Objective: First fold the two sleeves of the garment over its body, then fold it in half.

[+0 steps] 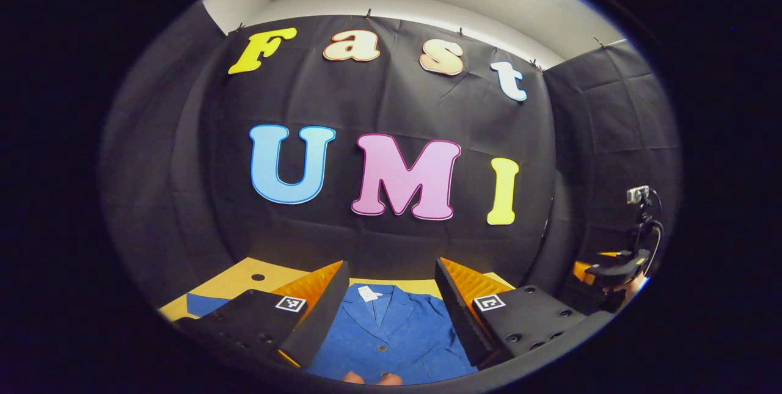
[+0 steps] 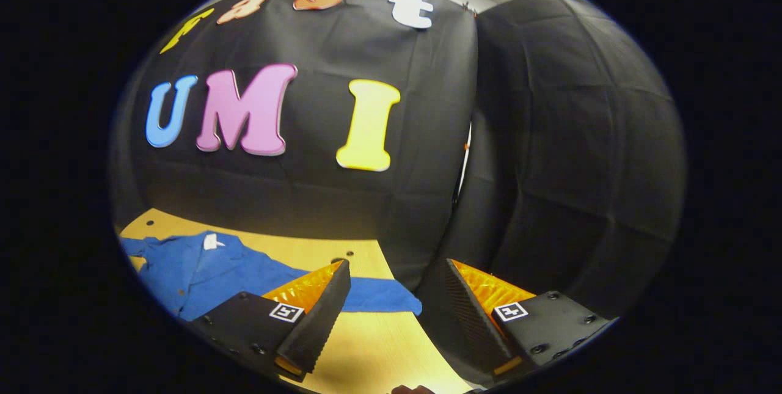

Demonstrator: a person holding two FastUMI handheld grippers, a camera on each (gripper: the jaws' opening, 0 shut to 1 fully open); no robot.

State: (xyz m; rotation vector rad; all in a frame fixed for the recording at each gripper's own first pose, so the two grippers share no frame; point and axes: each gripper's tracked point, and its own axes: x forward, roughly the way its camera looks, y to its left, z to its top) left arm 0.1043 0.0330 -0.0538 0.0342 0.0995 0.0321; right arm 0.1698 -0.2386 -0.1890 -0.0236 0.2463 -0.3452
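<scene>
Blue jacket (image 1: 391, 333), buttoned and collared, lies flat and face up on the wooden table (image 1: 238, 284), its collar with a white tag toward the booth's black cloth wall. In the left gripper view one sleeve (image 1: 204, 303) runs out to the left across the table, and the jacket's body fills the space seen between the two fingers. The left gripper (image 1: 391, 311) is held level above the garment's front, pointing toward the wall, its fingers spread wide apart with nothing between them and not touching the cloth. Two fingertips of the person's hand show at the very bottom edge of that view. Far off at the right edge of the same view, the other gripper (image 1: 617, 266) is held up in a hand, beside a small camera on a stand (image 1: 638, 198).

In the right gripper view the jacket lies to the left, and its other sleeve (image 2: 382, 296) stretches straight out to the right, the cuff ending near the table's right edge. The right gripper (image 2: 391, 314) hovers above that cuff end, aimed at the corner of the booth's wall, its fingers also wide apart and holding nothing. Both sleeves are spread out, not yet folded over the body.
</scene>
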